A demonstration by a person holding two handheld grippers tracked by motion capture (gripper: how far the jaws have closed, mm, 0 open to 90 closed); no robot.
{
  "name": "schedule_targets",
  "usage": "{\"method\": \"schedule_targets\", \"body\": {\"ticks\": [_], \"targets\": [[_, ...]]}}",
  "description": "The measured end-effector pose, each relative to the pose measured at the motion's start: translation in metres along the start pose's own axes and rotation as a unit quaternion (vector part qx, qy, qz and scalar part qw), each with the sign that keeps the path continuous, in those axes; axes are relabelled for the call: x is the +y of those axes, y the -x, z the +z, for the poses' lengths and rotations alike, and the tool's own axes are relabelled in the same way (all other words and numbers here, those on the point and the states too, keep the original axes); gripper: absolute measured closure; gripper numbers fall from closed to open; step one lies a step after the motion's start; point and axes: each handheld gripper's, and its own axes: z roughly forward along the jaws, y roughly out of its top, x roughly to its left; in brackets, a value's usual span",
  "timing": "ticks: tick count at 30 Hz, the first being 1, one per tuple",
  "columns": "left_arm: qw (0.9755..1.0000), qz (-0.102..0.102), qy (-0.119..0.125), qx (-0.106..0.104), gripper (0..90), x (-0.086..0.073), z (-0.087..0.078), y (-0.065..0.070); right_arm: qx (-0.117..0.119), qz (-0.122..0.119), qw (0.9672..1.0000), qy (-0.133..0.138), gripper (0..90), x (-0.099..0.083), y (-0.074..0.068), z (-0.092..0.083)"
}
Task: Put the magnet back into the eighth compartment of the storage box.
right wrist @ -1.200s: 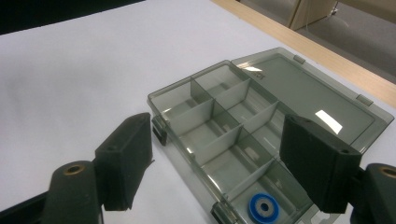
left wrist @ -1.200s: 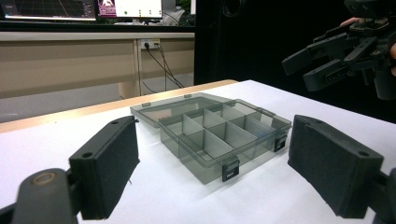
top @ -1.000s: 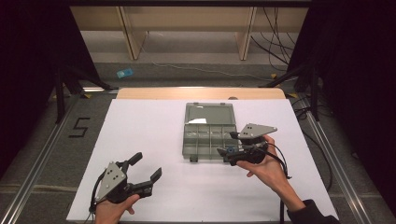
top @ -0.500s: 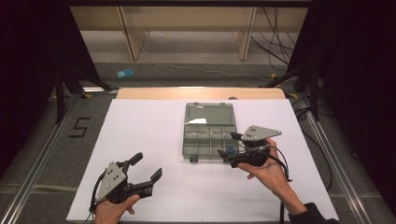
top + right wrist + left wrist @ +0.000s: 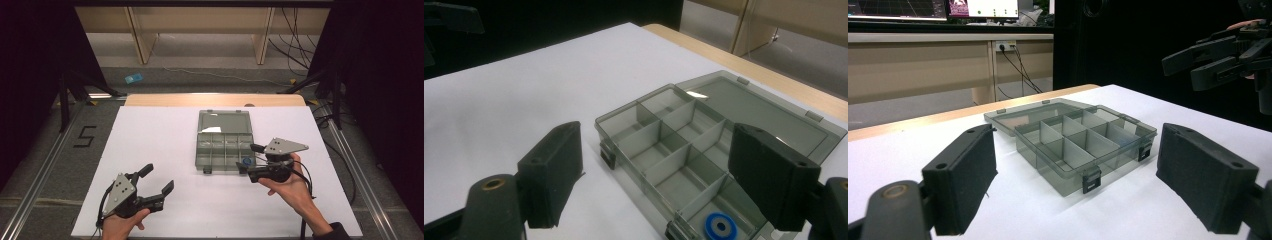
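Observation:
A grey see-through compartment box (image 5: 223, 150) lies open on the white table, its lid (image 5: 223, 121) flat behind it. A blue ring (image 5: 246, 161) rests in the near-right compartment, the same blue ring (image 5: 721, 226) that lies just below my right gripper's jaws. My right gripper (image 5: 250, 159) hovers at that corner, pointing left, open with nothing between its pads (image 5: 553, 175). My left gripper (image 5: 157, 179) sits near the table's front left, open and empty, facing the box (image 5: 1083, 150) from a distance. The right gripper (image 5: 1205, 57) hangs above the box's far side there.
The white table top (image 5: 160, 140) spreads wide to the left of the box. A wooden strip (image 5: 215, 99) borders the far edge. Metal rails (image 5: 45, 170) run along both sides. Cables trail on the floor at the back right.
My right gripper has drawn back slightly to the right from the box's near-right corner. The left gripper has stayed put.

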Motion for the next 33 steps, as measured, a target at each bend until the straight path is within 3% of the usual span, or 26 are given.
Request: {"method": "schedule_targets", "body": {"ticks": [6,33], "targets": [[1.0,-0.001,0.0,0.001,15.6,0.0,0.0,0.0,-0.004,-0.004,0.9998,0.017,23.1,-0.005,0.001,-0.003],[1.0,0.003,-0.004,-0.003,15.6,0.0,0.0,0.0,-0.007,0.009,0.9996,0.025,22.9,-0.021,-0.001,-0.018]]}}
